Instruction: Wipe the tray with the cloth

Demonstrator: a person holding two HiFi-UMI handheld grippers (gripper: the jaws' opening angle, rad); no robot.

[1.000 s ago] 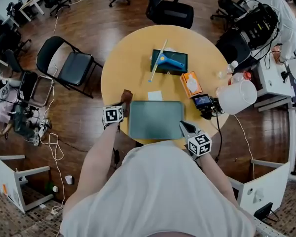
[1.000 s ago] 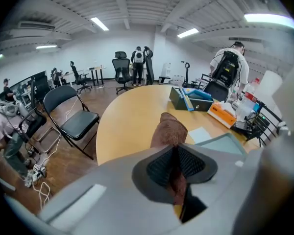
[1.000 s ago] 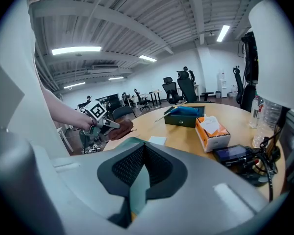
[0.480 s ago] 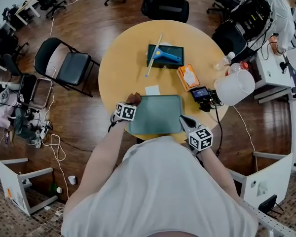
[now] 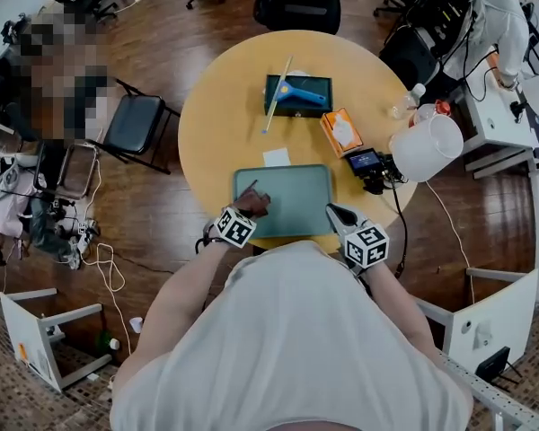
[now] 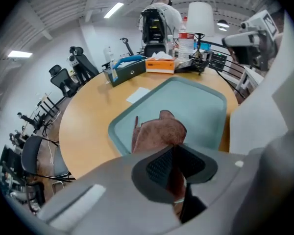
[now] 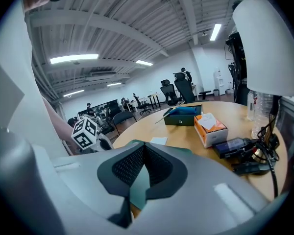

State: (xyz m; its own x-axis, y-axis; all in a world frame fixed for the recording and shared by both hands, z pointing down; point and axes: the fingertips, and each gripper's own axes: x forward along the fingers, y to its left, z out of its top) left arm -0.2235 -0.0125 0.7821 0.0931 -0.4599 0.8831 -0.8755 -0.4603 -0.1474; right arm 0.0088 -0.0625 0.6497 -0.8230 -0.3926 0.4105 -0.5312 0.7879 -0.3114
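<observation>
My left gripper (image 6: 174,166) pinched a soft, limp brown cloth (image 6: 159,132) on the stiff teal plastic tray (image 5: 298,196); my right gripper (image 7: 141,174) (jaws nearly together) seemingly clamped its rim.

Table: round, pale wood table (image 5: 216,106) on a dark wooden floor (image 5: 162,196).
Box: dark green box (image 5: 287,104) near the far side, with a blue tool (image 5: 305,93) lying on top.
Stick: long pale stick (image 5: 278,95) slanted across the box's left end.
Tissues: orange tissue box (image 5: 340,132) just right of the green box.
Paper: small white slip (image 5: 276,157) lying flat.
Device: small screen unit (image 5: 364,161) with black cables, beside a white lampshade (image 5: 427,148).
Seating: black folding chair (image 5: 133,124) on the left, office chair (image 5: 304,12) beyond the table.
Bystander: person in white (image 5: 496,16) at the top right.
</observation>
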